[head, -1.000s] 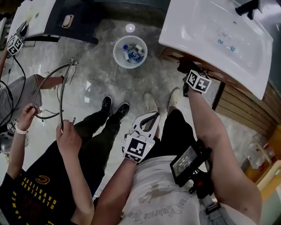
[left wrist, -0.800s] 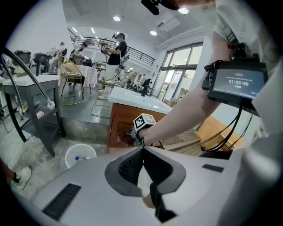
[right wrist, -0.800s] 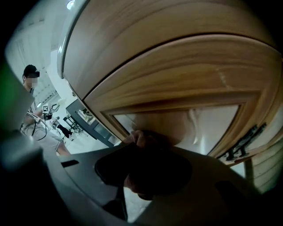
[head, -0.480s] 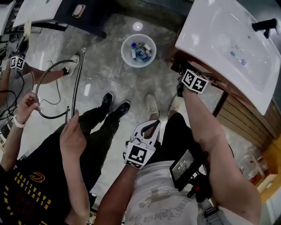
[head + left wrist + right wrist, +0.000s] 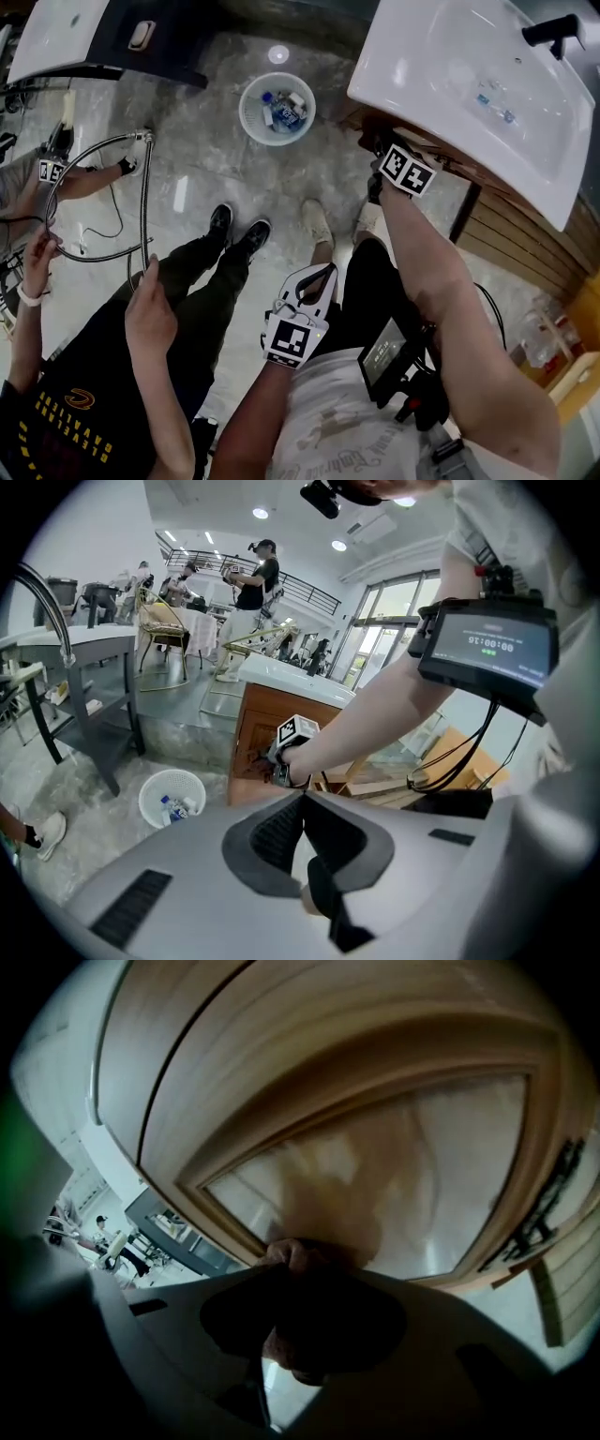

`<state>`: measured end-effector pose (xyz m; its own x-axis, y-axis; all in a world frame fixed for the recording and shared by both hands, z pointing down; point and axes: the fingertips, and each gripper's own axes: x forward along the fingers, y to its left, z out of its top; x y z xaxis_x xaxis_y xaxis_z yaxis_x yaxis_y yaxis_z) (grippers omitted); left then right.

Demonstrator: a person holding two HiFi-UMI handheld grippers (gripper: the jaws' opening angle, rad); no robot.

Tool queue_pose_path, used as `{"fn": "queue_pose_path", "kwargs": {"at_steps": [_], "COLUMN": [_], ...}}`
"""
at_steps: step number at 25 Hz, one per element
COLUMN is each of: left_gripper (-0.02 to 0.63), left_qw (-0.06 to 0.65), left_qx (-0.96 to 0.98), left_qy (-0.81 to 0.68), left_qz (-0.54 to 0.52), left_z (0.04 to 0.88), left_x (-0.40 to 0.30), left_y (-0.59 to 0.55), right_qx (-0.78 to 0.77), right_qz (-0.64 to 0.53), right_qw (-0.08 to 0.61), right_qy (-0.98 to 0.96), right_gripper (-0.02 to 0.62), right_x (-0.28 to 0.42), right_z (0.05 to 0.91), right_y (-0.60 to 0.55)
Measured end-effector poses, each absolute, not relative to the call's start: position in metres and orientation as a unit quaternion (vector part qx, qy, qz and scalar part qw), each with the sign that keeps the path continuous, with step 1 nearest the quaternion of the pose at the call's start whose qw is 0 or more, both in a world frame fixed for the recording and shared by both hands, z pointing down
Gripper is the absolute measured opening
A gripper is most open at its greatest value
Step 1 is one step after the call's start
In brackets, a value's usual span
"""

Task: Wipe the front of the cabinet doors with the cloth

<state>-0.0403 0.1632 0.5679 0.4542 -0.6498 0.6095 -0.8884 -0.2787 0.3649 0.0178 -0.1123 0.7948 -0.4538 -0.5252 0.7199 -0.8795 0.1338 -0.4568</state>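
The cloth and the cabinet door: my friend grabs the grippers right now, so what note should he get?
Right gripper: shut on the brown cloth, which is bunched up against the pale centre panel of the cabinet door, under the white sink.
Left gripper: shut, empty, held low by the person's waist, away from the cabinet.
Done: the cloth is at the door. How much has been wiped cannot be told.
Left: sweep the cloth over the panel and its wooden frame, then any other door fronts.
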Motion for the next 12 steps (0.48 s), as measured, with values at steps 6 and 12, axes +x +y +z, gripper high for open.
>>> {"fn": "queue_pose_path", "kwargs": {"at_steps": [6, 12], "left_gripper": [0.012, 0.012], "left_qw": [0.343, 0.340], "left_qx": [0.792, 0.799], "left_qy": [-0.471, -0.461], "left_qz": [0.180, 0.182], "left_z": [0.571, 0.570], "left_x": [-0.023, -0.018], "left_y": [0.163, 0.167], "right_qx": [0.569, 0.635], "right_qz": [0.443, 0.442], "right_qw": [0.179, 0.161], "right_qy": [-0.669, -0.613], "right_gripper": [0.121, 0.121], "right_x": [0.098, 0.167], "right_z": [0.801, 0.802], "right_y": [-0.111, -0.090]}}
